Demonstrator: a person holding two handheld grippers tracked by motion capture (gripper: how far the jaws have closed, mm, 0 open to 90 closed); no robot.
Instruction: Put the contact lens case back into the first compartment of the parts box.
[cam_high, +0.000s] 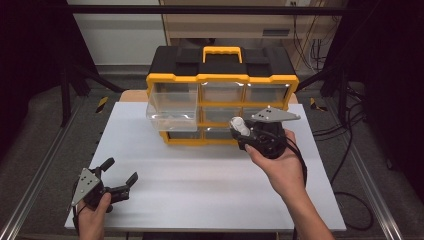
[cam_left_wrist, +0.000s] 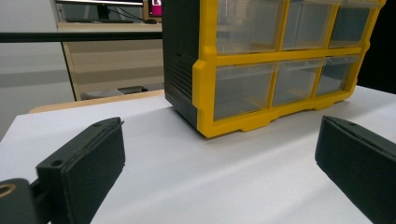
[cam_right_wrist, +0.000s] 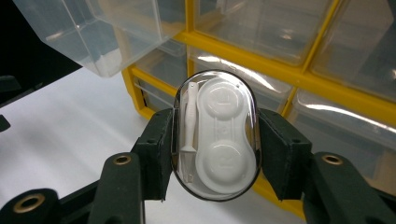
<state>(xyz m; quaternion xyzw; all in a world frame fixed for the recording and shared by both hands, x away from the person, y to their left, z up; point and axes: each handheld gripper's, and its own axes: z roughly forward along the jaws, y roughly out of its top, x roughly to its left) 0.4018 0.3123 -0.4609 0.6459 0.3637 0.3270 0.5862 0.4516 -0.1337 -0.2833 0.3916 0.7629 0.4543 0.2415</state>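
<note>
One contact-lens case (cam_right_wrist: 215, 135) sits clamped in the right gripper (cam_right_wrist: 215, 140) jaws; the left gripper (cam_high: 119, 176) gapes wide, holding nothing.

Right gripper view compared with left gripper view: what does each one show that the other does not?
The right gripper view alone shows the clear oval case with white contents clamped between the right gripper jaws, and the pulled-out transparent drawer. The left gripper view alone shows the left gripper wide open, holding nothing, and the cabinet's black side. Both show the yellow-framed drawer cabinet and the white table surface.
</note>
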